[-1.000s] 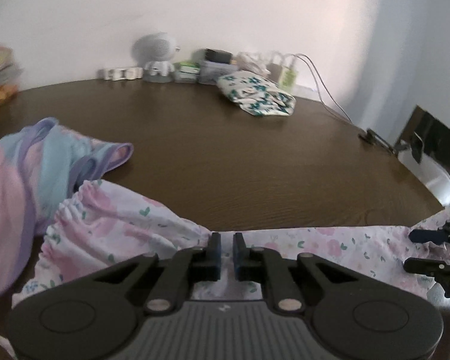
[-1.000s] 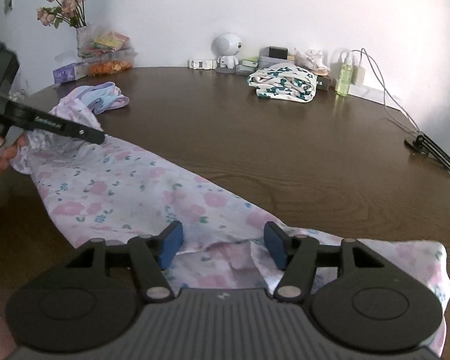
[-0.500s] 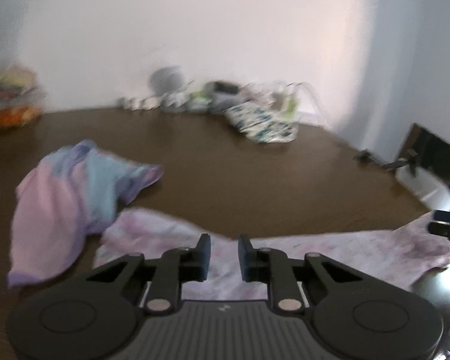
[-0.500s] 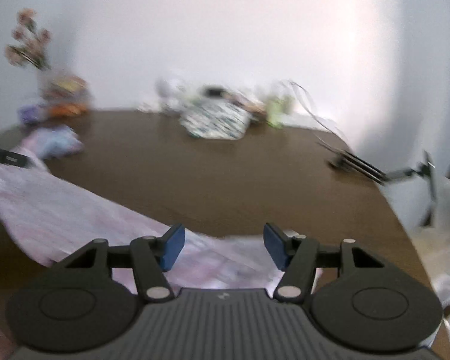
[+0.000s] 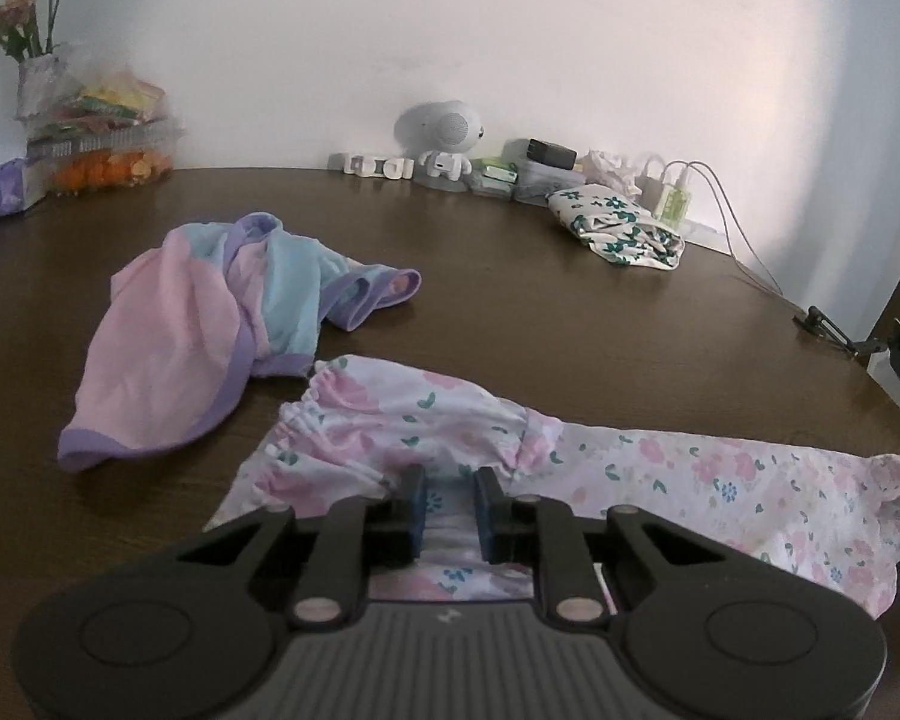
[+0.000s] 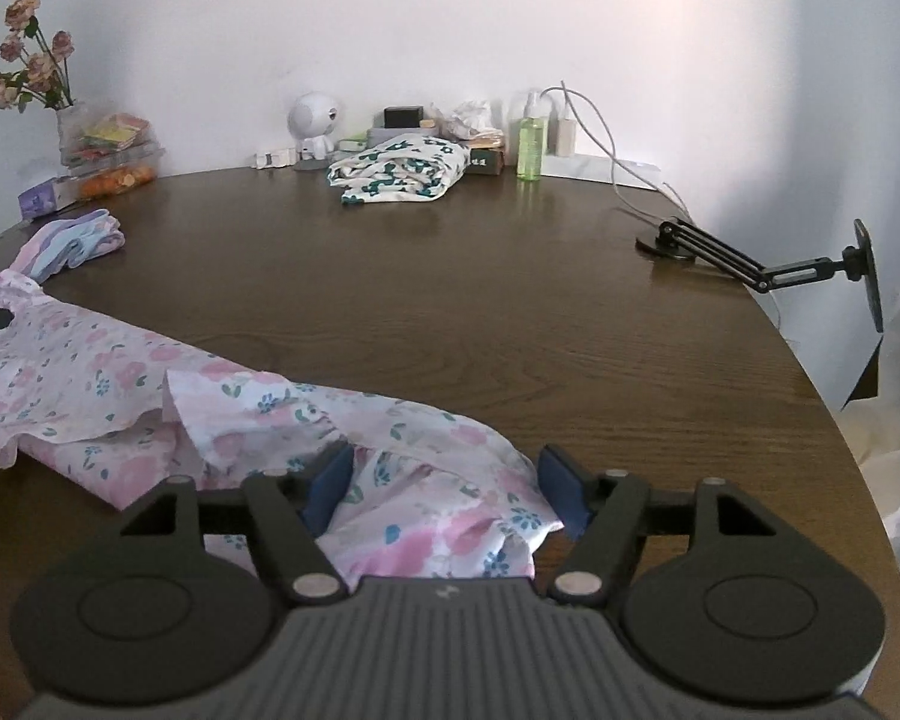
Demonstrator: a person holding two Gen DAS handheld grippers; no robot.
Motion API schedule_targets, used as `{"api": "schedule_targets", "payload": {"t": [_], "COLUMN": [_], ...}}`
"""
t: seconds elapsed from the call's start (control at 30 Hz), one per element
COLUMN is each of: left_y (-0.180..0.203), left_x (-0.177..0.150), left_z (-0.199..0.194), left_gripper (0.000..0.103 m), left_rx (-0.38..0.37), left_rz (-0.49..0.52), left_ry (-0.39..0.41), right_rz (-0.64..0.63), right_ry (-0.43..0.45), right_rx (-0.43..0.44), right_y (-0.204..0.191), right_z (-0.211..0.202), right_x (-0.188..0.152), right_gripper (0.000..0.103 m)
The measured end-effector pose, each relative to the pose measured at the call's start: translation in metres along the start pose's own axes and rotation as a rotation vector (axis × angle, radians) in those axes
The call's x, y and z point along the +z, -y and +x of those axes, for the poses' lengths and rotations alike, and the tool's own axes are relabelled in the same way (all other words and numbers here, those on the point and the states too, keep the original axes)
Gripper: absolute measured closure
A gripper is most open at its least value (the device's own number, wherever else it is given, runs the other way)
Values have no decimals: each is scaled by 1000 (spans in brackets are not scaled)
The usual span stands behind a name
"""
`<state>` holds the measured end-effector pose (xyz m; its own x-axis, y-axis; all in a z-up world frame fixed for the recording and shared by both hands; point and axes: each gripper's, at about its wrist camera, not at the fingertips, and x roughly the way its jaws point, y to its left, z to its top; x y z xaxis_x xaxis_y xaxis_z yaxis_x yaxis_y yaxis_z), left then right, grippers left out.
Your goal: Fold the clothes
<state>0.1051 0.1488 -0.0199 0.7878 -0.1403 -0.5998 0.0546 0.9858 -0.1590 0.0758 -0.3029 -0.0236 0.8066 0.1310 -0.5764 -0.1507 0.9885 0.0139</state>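
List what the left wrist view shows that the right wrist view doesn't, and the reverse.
Left wrist only: the left gripper, its jaws narrowly apart astride a fold of the pink floral garment.

Right wrist only: the right gripper, jaws wide over that garment, and a green spray bottle.

Both: the pastel shirt, the folded green-floral garment, the white robot figurine.

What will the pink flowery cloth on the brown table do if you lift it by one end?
The pink flowery cloth would probably droop and sag: it lies wrinkled and folded over itself. It looks thin, so likely light. It may slide easily on the smooth brown table.
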Motion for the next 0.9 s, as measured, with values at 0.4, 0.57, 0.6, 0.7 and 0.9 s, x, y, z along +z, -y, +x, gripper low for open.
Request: {"api": "schedule_targets", "payload": {"t": [0.4,0.57,0.6,0.7,0.9], "left_y": [4,3,2,-4,-26], "left_x": [16,5,2,-6,-17], "left_z": [-56,-73,-75,-80,-87], "left_gripper": [2,0,0,0,0], "left_rx": [-7,-7,-5,-7,-5], "left_rz": [-41,-50,-51,-58,-116], "left_ry": [113,116,110,95,63], "right_rz": [34,-26,-31,-46,-73], "right_ry": [182,184,178,152,134], "right_rx": [135,204,214,244,280], "right_y": [-31,-69,-75,-96,-125], "right_z": [-61,-64,-63,-55,-47], "right_x": [23,25,25,22,25], "right_gripper": [0,0,0,0,0]}}
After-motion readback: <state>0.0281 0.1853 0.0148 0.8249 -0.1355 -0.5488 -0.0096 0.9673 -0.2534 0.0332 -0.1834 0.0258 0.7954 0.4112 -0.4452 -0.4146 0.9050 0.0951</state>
